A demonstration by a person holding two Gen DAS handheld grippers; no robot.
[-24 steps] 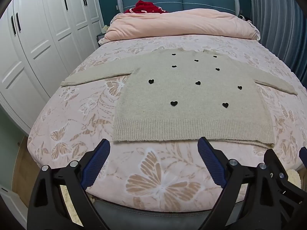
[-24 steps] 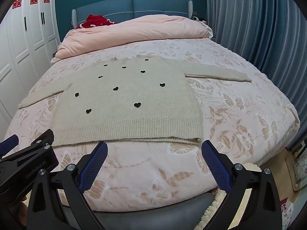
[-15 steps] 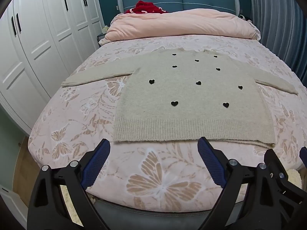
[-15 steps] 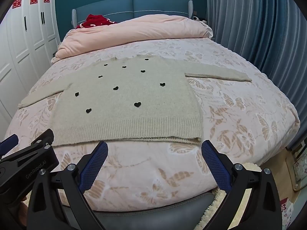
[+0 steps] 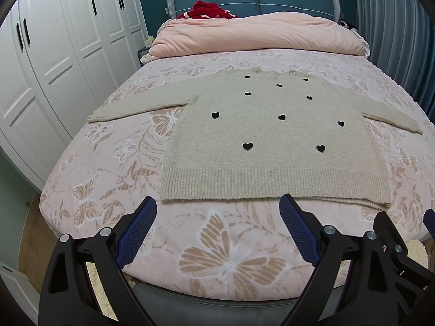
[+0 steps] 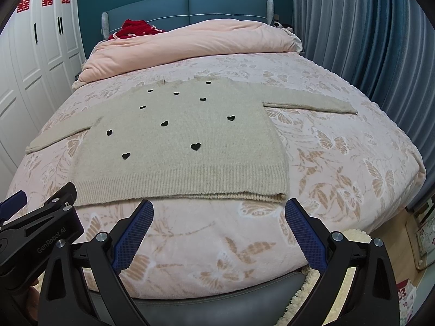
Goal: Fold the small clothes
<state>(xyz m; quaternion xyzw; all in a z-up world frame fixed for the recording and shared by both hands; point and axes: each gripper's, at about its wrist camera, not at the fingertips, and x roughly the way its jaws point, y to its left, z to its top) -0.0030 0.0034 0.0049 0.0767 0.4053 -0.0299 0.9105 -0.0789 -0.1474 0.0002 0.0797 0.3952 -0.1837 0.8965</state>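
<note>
A beige knit sweater (image 5: pixel 272 141) with small black hearts lies flat on the bed, sleeves spread to both sides, ribbed hem toward me. It also shows in the right wrist view (image 6: pixel 179 141). My left gripper (image 5: pixel 218 203) is open and empty, hovering over the bedspread just short of the hem. My right gripper (image 6: pixel 218 206) is open and empty, just short of the hem's right part. The left gripper's body shows at the left edge of the right wrist view (image 6: pixel 40 233).
The bed (image 5: pixel 217 255) has a pink butterfly-print cover. A folded pink duvet (image 5: pixel 258 35) and a red garment (image 5: pixel 206 9) lie at the headboard. White wardrobes (image 5: pixel 54 54) stand left, blue curtains (image 6: pixel 367 40) right. Wooden floor (image 6: pixel 416 241) lies beside the bed.
Both views have barely shifted; the sweater sits a touch nearer the fingertips. Both grippers stay open and empty.
</note>
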